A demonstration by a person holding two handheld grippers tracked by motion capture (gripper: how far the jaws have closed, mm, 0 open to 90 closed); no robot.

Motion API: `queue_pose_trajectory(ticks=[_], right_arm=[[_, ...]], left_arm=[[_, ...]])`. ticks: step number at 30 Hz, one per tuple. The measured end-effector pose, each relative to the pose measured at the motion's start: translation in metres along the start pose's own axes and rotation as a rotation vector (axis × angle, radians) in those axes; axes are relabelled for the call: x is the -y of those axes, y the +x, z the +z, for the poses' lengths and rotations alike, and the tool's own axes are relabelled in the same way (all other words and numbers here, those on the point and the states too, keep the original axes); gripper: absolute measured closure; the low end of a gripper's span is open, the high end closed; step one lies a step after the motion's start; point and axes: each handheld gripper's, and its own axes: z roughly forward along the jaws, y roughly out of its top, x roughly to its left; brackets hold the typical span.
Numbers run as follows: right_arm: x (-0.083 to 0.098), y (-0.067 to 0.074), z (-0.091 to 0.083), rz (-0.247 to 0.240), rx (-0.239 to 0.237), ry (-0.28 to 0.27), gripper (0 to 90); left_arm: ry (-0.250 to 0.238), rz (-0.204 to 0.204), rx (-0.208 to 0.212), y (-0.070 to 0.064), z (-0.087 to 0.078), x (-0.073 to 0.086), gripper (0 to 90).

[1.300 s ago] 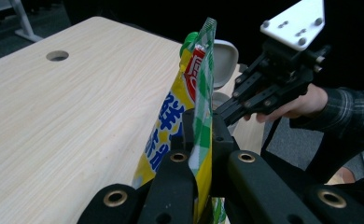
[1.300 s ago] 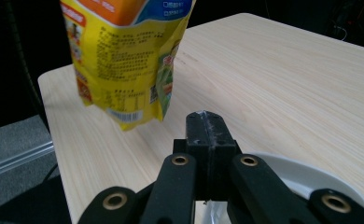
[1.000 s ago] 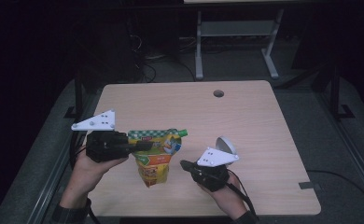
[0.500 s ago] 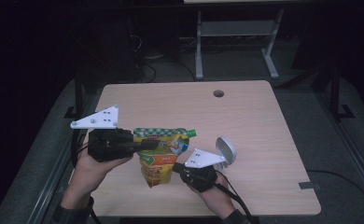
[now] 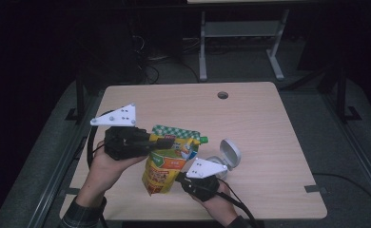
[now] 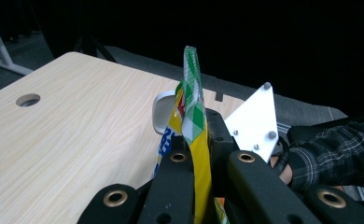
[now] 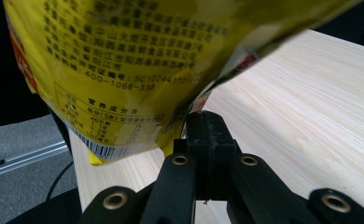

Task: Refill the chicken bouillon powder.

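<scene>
Right gripper [image 5: 180,178]: near the desk's front edge — fingers clenched on the lower side edge of the yellow printed plastic pouch [image 5: 167,164].
Pouch: held above the light wooden desk [image 5: 269,142], toward its front-left, hanging between both grippers.
Left gripper [image 5: 167,141]: fingers clamped on the pouch's green-checked top seam.
White round lidded container [image 5: 226,156]: just right of the pouch, lid up.

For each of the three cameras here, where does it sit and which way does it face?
High view: above the table, looking forward and down; both hands, forearms, left gripper, right gripper.
Left gripper view: rides that gripper, looking along the pouch it clamps; a plaid sleeve beyond.
Right gripper view: rides that gripper, shut on the pouch's lower edge.
Shared: pouch, tabletop.
</scene>
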Motion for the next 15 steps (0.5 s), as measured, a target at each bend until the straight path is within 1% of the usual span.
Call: queue_pose_trajectory(ticks=[6, 9, 15], right_arm=[[0.005, 0.004, 0.004, -0.015, -0.024, 0.005, 89.9], [0.006, 0.006, 0.005, -0.027, -0.045, -0.002, 89.9], [0.009, 0.008, 0.008, -0.032, -0.079, -0.012, 90.0]], left_arm=[[0.024, 0.002, 0.006, 0.001, 0.013, -0.002, 90.0], [0.034, -0.001, 0.008, 0.002, 0.018, -0.002, 90.0], [0.056, -0.003, 0.017, 0.003, 0.031, -0.003, 90.0]])
